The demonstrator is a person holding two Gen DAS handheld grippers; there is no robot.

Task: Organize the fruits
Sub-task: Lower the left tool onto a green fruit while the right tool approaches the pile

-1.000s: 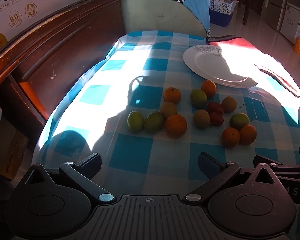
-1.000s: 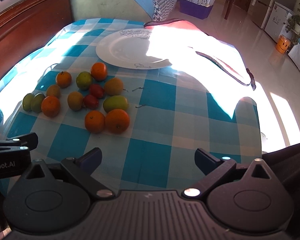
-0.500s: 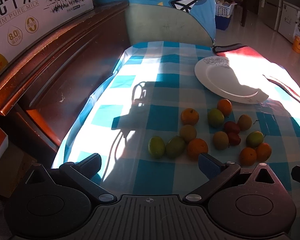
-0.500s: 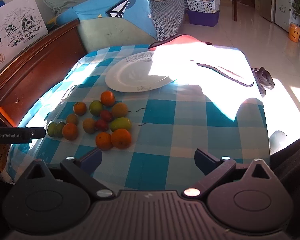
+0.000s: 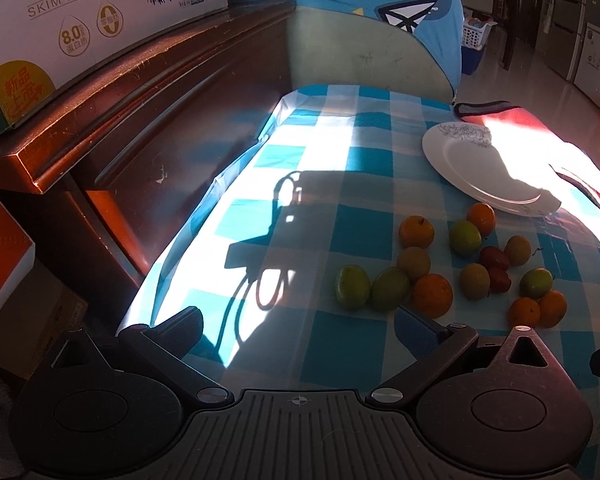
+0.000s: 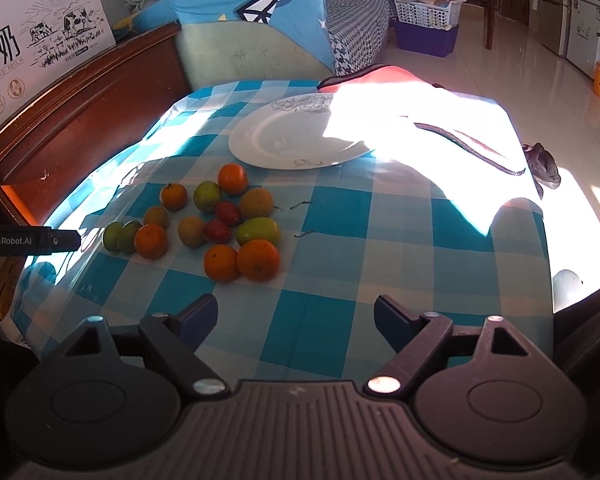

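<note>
The left claw (image 5: 296, 332) hangs open and empty at the bench's (image 6: 340, 280) near-left edge. The fruits (image 6: 204, 220) lie ahead, left of centre, the plate (image 6: 292, 136) beyond. The right claw (image 6: 296, 318), jaws just narrowing yet empty, hovers nearer the two oranges (image 6: 242, 260).

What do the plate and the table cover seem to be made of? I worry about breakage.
The plate looks like glazed white ceramic: smooth sheen, a drawn floral pattern at its rim. The table cover looks like glossy checked plastic or coated cloth: it wrinkles and glints in the sun. Neither is certain.
</note>
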